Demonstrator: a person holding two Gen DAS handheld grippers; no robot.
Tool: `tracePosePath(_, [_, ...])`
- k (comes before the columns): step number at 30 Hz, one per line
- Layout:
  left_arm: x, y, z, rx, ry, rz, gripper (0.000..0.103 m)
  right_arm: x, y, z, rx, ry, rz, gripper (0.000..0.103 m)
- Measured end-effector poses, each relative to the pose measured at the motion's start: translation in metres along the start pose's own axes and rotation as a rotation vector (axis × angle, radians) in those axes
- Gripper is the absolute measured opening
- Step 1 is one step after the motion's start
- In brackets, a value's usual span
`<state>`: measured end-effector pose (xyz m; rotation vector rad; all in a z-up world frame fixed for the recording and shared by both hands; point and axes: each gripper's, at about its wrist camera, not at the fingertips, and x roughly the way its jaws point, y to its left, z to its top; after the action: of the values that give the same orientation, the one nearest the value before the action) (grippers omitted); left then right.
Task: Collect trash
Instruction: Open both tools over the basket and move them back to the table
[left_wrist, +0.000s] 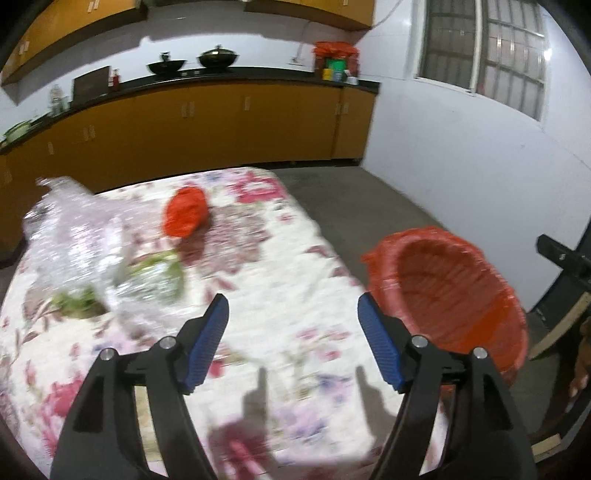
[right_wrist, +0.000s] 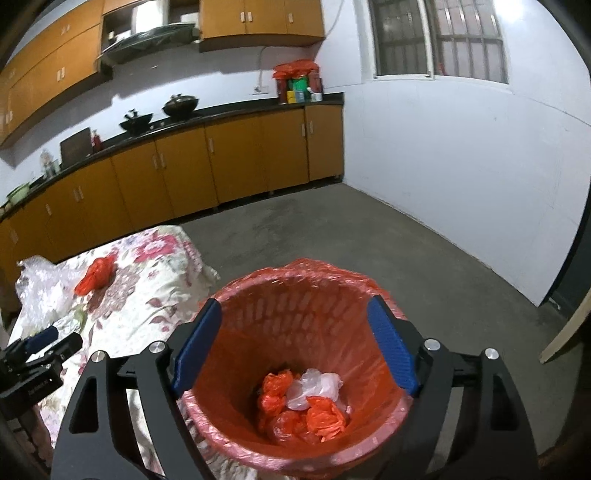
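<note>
1. Table (left_wrist: 325, 258) first: it is the biggest thing, and a cloth with pink and red flowers covers it. Its far edge faces a long row of orange cupboards (right_wrist: 236, 162) under a black counter.
2. Bin (right_wrist: 295, 369) next: it is a red basket with a thin red liner bag, and it stands on the grey floor just beside the right edge of the table.
3. Clear crinkly plastic (left_wrist: 74, 240) lies in a big heap near the far left corner of the table. It is blurry in the left view.
4. Green scraps (left_wrist: 159, 273) lie by the near side of that heap, partly under it. I cannot tell what they are.
5. Red bag (left_wrist: 186, 210) sits crumpled on the table near its far edge, apart from the clear heap.
6. Trash in the bin (right_wrist: 306, 402): some red bags and one whitish bag lie at the bottom.
7. Left tongs (left_wrist: 293, 314) hang over the near part of the table, between the clear heap and the bin. Their blue pads (left_wrist: 208, 343) stand wide apart with nothing between them, only tablecloth below.
8. Right tongs (right_wrist: 295, 314) hang over the mouth of the bin. They too are spread wide and hold nothing; the bin shows in the gap.
9. Two black woks (right_wrist: 159, 112) sit far off on the counter.
</note>
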<state>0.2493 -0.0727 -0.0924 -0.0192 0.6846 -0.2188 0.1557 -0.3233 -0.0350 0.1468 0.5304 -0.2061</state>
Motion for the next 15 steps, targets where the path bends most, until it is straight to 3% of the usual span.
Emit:
tracePosePath(9, [-0.03, 0.081, -0.015, -0.059, -0.037, 0.175, 0.077, 0.002, 0.049, -0.002, -0.074, 0.014, 0.1, 0.081])
tracePosePath(15, [-0.049, 0.139, -0.026, -0.108, -0.061, 0.309, 0.078, 0.006, 0.103, -0.003, -0.129, 0.03, 0.209, 0.078])
